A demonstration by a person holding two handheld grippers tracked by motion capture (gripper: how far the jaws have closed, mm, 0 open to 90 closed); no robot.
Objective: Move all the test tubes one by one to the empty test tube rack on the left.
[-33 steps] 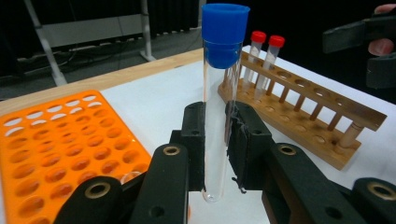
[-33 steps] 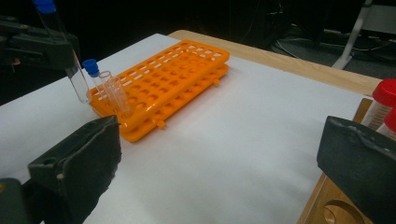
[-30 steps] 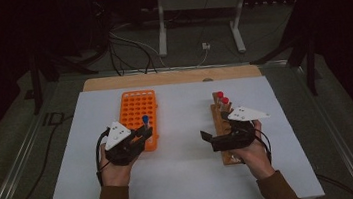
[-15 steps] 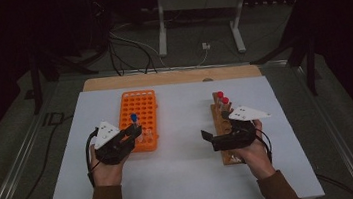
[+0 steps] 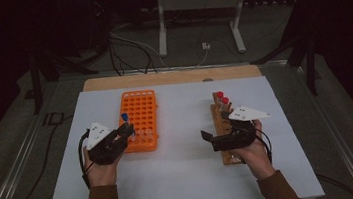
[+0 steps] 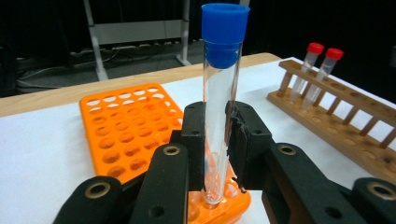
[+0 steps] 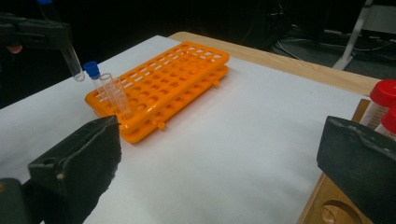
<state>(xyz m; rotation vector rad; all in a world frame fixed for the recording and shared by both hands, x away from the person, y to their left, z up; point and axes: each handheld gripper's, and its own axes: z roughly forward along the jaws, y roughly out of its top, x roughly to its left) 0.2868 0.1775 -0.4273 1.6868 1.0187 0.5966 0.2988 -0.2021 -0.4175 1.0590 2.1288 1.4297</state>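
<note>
The left gripper point(image 6: 217, 140) clamps a blue-capped test tube point(image 6: 220, 98) upright, just over the near corner of the orange tube rack point(image 6: 123, 130). The right gripper point(image 5: 217, 137), jaws wide and empty, rests by the wooden rack point(image 5: 223, 124).

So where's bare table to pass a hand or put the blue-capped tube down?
The widest bare patch is the white table between the orange rack and the wooden rack. The near edge between the forearms is bare too. It is crowded at the orange rack's near corner, where the left gripper holds the blue-capped tube beside tubes already standing.
</note>
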